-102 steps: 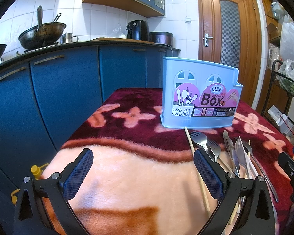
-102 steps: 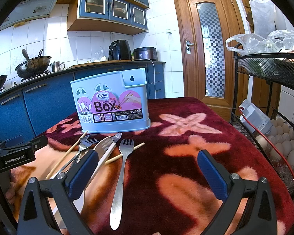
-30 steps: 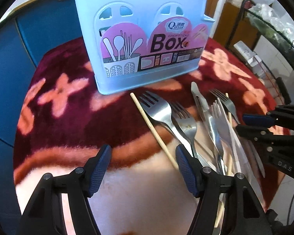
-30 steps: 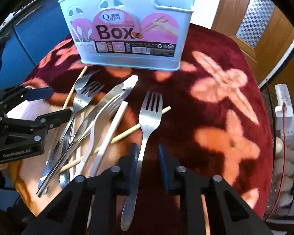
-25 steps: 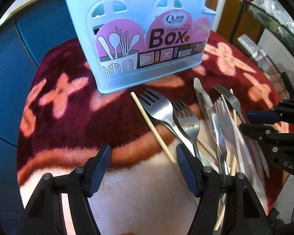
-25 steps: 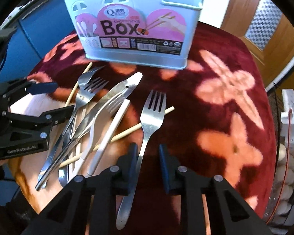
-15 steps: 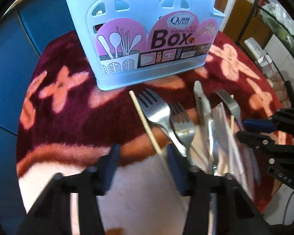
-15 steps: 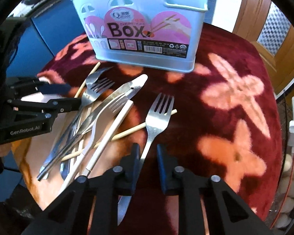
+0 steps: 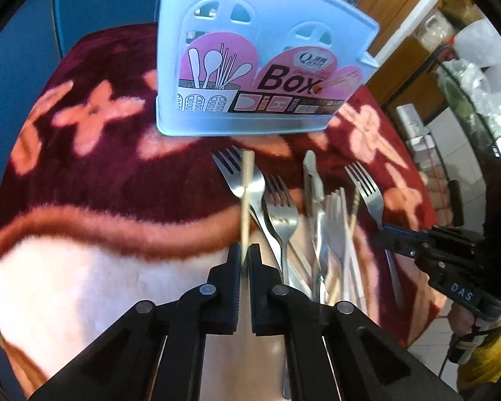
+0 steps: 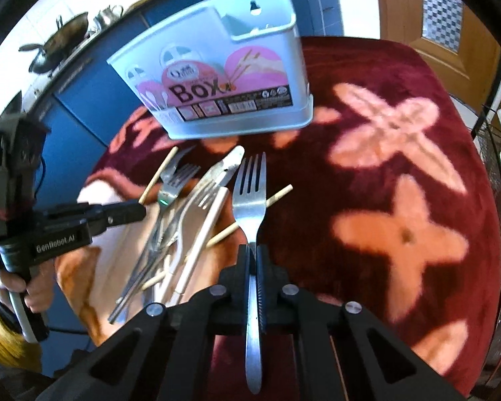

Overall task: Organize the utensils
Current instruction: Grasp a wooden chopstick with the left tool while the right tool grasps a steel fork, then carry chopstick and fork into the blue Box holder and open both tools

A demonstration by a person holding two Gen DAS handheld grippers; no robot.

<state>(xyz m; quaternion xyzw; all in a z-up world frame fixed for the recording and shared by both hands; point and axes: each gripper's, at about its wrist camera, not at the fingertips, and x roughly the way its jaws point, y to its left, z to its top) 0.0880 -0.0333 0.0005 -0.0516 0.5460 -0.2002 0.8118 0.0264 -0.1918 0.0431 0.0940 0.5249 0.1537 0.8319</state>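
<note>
Right wrist: utensil box (image 10: 217, 77) contents hidden; right tongs (image 10: 253, 250) clamp fork (image 10: 248, 197); left tongs (image 9: 244, 250) clamp chopstick (image 9: 247, 193).

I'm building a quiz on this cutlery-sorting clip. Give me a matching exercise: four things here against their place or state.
Things:
1. chopstick
2. fork
3. utensil box
4. table knife

States:
a. stands upright on the blanket
b. clamped in the right gripper
c. lies loose in the pile
d. clamped in the left gripper

Pairs: 1-d, 2-b, 3-a, 4-c
</note>
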